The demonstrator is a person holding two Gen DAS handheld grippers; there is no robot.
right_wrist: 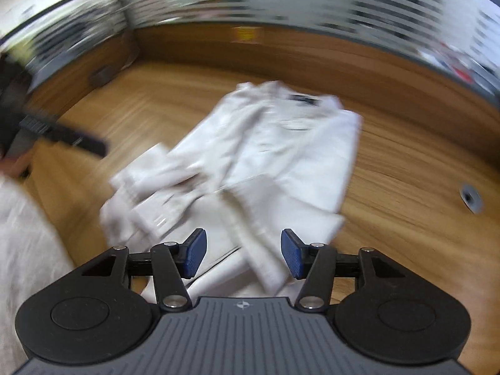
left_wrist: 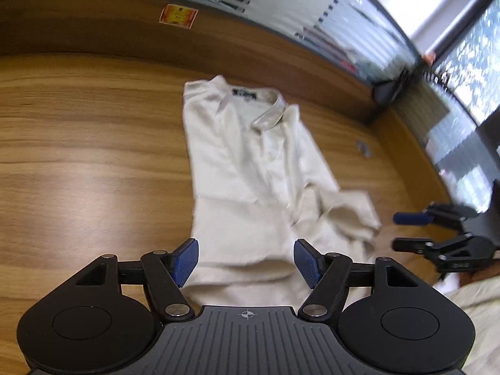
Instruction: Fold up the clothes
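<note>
Both grippers, left gripper (left_wrist: 246, 262) and right gripper (right_wrist: 243, 253), gape empty above the motion-blurred white shirt (left_wrist: 256, 168).

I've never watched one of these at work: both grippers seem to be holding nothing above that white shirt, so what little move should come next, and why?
Probably the right gripper should dip to the bunched sleeve and lay it flat over the shirt. Both it and the left gripper are open and empty, and that crumpled side sticks out while the other edge lies straight on the table.
</note>
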